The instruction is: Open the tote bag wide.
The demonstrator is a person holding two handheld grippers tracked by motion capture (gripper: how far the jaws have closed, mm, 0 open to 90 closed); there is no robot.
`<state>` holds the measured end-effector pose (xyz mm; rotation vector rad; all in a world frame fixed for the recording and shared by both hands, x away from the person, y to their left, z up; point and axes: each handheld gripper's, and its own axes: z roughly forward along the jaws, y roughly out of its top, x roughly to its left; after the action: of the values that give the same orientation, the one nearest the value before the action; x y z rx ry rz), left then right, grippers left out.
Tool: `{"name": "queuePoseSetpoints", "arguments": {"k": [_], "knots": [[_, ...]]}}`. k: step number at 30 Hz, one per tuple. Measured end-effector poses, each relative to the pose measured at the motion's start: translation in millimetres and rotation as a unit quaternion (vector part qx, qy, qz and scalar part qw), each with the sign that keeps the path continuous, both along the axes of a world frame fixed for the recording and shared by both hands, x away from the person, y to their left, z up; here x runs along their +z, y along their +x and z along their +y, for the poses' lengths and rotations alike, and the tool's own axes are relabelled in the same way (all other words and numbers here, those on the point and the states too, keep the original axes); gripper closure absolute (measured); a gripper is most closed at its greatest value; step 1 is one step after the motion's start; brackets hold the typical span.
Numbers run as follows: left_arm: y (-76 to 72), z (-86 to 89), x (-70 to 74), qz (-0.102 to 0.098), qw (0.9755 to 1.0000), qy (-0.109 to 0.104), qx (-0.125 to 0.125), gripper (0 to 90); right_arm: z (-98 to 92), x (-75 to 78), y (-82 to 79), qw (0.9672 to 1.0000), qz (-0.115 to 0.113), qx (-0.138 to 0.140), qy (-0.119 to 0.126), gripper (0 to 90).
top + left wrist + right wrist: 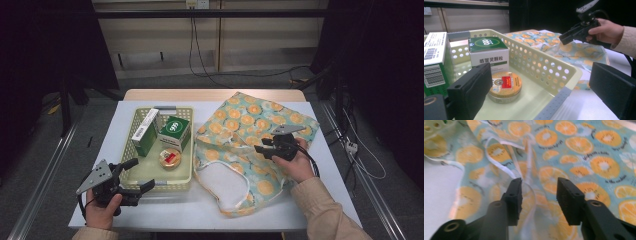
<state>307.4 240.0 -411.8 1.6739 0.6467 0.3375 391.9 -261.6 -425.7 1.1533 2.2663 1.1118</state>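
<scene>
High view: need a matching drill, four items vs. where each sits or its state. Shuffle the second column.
Items:
1. round tin
2. orange-print fabric bag
3. left tool
4. right tool

Places or states:
A. over the bag, jaws apart, nothing between them
B. spread on the table right of the basket
C. flat on the basket floor, in front of the green boxes
D. open at the basket's near corner

Pairs: 1-C, 2-B, 3-D, 4-A
</scene>
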Motion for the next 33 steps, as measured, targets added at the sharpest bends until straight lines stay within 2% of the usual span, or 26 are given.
{"name": "queuePoseSetpoints", "arguments": {"k": [3, 7, 10, 12, 14, 16, 19, 22, 25, 27, 29, 33], "knots": [[-0.3, -0.5, 0.5, -0.001, 1.0000, 0.002, -0.001, 4.6, 11.5, 9.1, -6.5, 0.9998, -0.006, 0.019, 0.005, 46.7], [-0.3, -0.5, 0.6, -0.002, 1.0000, 0.002, -0.001, 4.5, 30.0, 15.9, -14.6, 0.9986, -0.017, 0.049, 0.007, 46.9], [-0.4, -0.2, 0.6, -0.001, 1.0000, 0.002, -0.001, 4.5, 42.5, 15.9, -18.6, 0.9974, -0.020, 0.069, 0.008, 55.2], [-0.4, 0.3, 0.7, -0.002, 1.0000, 0.000, -0.001, 4.5, 50.1, 13.4, -20.4, 0.9964, -0.020, 0.083, -0.001, 63.9], [-0.2, 0.7, 0.6, -0.003, 1.0000, 0.001, 0.000, 4.5, 55.3, 8.1, -19.6, 0.9959, -0.012, 0.090, -0.005, 71.9], [-0.6, 0.0, 0.3, 0.001, 1.0000, -0.001, -0.001, 4.6, 58.3, 1.9, -17.0, 0.9954, -0.003, 0.095, -0.015, 74.7], [-0.1, -0.1, 0.3, -0.001, 1.0000, 0.001, -0.002, 4.5, 58.5, -9.1, -10.2, 0.9957, 0.011, 0.090, -0.021, 73.2], [0.0, 0.2, 0.0, -0.001, 1.0000, 0.002, -0.002, 4.5, 54.8, -19.5, -2.1, 0.9966, 0.009, 0.072, -0.041, 66.0], [-0.1, 0.4, -0.1, -0.001, 1.0000, 0.000, -0.001, 4.5, 47.8, -29.9, 6.0, 0.9974, 0.027, 0.054, -0.041, 62.7], [0.1, 0.8, -0.2, -0.001, 1.0000, 0.002, -0.001, 4.5, 43.8, -34.5, 8.6, 0.9979, 0.032, 0.045, -0.033, 58.7], [0.3, 0.8, -0.9, 0.001, 1.0000, 0.001, -0.001, 4.6, 41.4, -36.1, 9.0, 0.9982, 0.030, 0.045, -0.025, 58.0], [0.2, 0.6, -0.3, -0.001, 1.0000, 0.003, -0.002, 4.5, 42.6, -35.7, 8.2, 0.9978, 0.026, 0.049, -0.036, 61.6]]}}
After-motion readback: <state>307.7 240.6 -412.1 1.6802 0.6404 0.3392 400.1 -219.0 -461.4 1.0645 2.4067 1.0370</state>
